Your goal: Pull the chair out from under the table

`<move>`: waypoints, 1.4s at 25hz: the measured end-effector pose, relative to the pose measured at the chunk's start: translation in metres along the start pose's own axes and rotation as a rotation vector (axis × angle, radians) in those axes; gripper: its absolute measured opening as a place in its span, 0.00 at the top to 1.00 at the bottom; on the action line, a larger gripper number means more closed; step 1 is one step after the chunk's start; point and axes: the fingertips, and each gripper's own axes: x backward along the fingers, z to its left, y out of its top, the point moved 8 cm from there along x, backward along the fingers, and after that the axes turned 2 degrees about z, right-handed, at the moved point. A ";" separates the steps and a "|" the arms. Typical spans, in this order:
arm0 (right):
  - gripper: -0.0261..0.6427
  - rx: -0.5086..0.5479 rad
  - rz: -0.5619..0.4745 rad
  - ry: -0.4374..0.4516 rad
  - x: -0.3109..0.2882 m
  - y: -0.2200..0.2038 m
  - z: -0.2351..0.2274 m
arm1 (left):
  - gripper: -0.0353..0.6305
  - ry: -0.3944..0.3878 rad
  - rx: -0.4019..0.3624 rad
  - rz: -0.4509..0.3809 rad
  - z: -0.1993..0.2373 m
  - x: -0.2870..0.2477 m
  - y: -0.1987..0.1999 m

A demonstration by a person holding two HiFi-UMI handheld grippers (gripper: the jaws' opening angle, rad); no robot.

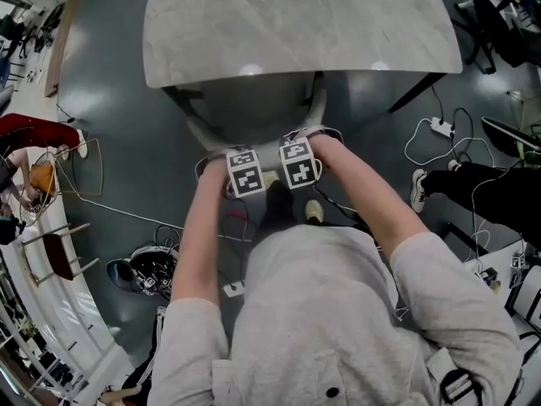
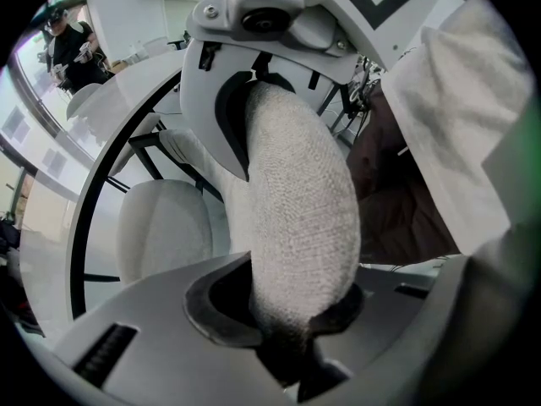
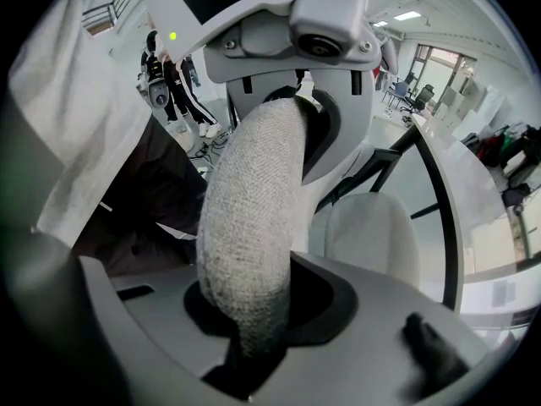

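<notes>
The chair (image 1: pixel 254 100) has a grey seat tucked partly under the marble-topped table (image 1: pixel 296 32). Its padded fabric backrest rim (image 1: pixel 199 136) curves toward me. My left gripper (image 1: pixel 243 176) and right gripper (image 1: pixel 297 166) sit side by side on the middle of that rim, both pointing steeply down. In the left gripper view the rim (image 2: pixel 296 210) fills the space between the jaws, which are clamped on it, with the seat (image 2: pixel 161 227) beyond. The right gripper view shows the same: the jaws are shut on the rim (image 3: pixel 249 235), the seat (image 3: pixel 372 235) behind.
A black table leg (image 1: pixel 416 91) slants down at the right. Cables and a power strip (image 1: pixel 442 126) lie on the floor to the right, near a bystander's legs (image 1: pixel 482 184). A dark helmet-like object (image 1: pixel 145 269) and a stool (image 1: pixel 59 256) are at the left.
</notes>
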 end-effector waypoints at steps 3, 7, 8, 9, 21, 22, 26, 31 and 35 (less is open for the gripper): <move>0.84 0.004 -0.002 0.000 -0.001 -0.002 0.009 | 0.78 0.001 0.003 0.001 -0.008 -0.002 0.005; 0.84 0.011 -0.001 0.002 0.000 -0.007 0.022 | 0.78 0.004 0.011 0.000 -0.020 -0.005 0.013; 0.84 0.013 -0.001 0.005 0.000 -0.008 0.026 | 0.78 0.003 0.013 0.001 -0.024 -0.005 0.015; 0.84 0.014 -0.001 0.007 0.000 -0.008 0.030 | 0.78 0.004 0.015 0.001 -0.028 -0.006 0.016; 0.83 0.014 0.002 0.012 -0.002 -0.011 0.070 | 0.78 0.002 0.018 0.005 -0.066 -0.013 0.028; 0.83 0.014 0.001 0.013 -0.003 -0.012 0.074 | 0.78 0.001 0.019 0.005 -0.069 -0.014 0.030; 0.83 0.018 0.000 0.015 -0.004 -0.015 0.087 | 0.78 0.001 0.023 0.005 -0.081 -0.017 0.037; 0.83 0.027 0.005 0.019 -0.005 -0.019 0.101 | 0.78 0.006 0.033 0.004 -0.094 -0.020 0.043; 0.83 0.033 0.007 0.019 -0.006 -0.021 0.112 | 0.78 0.011 0.038 0.006 -0.105 -0.023 0.048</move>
